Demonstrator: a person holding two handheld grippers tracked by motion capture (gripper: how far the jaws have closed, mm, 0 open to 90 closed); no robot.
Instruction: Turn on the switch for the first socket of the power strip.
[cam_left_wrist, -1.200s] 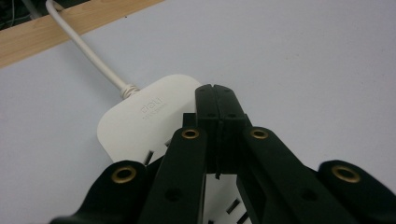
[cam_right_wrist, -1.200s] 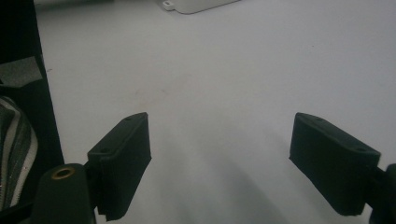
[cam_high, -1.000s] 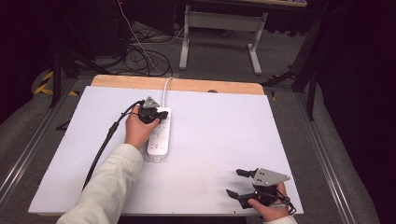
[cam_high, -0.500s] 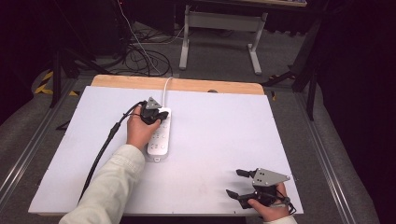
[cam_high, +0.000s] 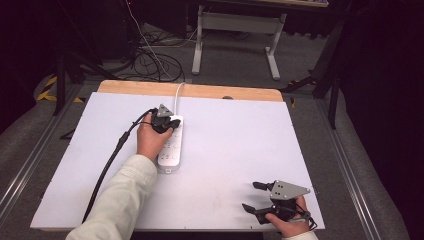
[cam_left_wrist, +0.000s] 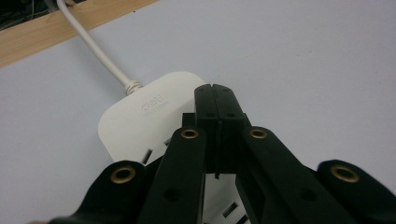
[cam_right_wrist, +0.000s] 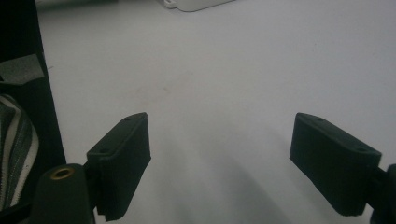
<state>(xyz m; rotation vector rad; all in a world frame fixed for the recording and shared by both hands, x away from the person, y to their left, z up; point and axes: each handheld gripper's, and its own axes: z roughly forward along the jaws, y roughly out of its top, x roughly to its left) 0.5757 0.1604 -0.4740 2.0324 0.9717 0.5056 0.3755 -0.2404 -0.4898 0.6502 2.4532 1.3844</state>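
The left hand-held gripper, jaws pressed together on nothing, rests its tip on the cord end of the one power strip; pushing off-centre could skid the strip across the table. The right hand-held gripper idles spread, well apart.

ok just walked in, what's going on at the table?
A person works a handheld two-jaw gripper in each hand at a white-topped table. The left gripper, jaws shut with nothing between them, sits over the cable end of a white plastic power strip, apparently pressing down on it. The right gripper rests near the table's front right corner, jaws wide open and empty.
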